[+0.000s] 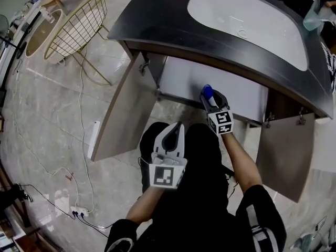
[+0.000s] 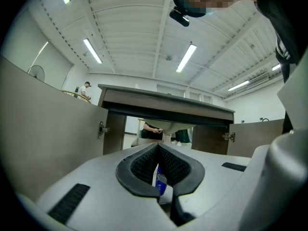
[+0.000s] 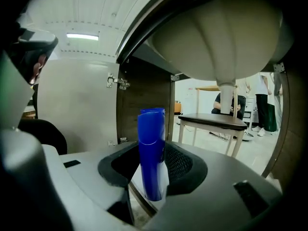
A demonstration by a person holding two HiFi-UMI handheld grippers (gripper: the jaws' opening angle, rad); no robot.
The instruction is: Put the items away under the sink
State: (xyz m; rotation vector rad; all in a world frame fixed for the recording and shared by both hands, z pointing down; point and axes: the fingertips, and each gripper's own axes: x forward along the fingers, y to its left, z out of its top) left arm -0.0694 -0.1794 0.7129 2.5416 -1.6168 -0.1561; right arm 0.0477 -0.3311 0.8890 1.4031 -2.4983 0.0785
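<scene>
A dark vanity [image 1: 157,20] with a white sink basin [image 1: 247,20] stands with both cabinet doors swung open. My right gripper [image 1: 211,101] is at the mouth of the space under the sink [image 1: 220,85], shut on an upright blue bottle [image 1: 207,92]. In the right gripper view the blue bottle [image 3: 151,148] stands between the pads of the right gripper [image 3: 153,163], below the basin's underside [image 3: 216,37]. My left gripper [image 1: 172,135] is lower, over the person's lap, pointing at the cabinet. In its own view the left gripper [image 2: 158,162] is pinched on a small blue-and-white item [image 2: 160,183].
The left door [image 1: 123,114] and right door [image 1: 283,151] flank the opening. A drain pipe [image 3: 226,95] hangs under the basin. A gold wire basket [image 1: 79,28] stands at the far left. Cables and a power strip [image 1: 80,211] lie on the floor at left.
</scene>
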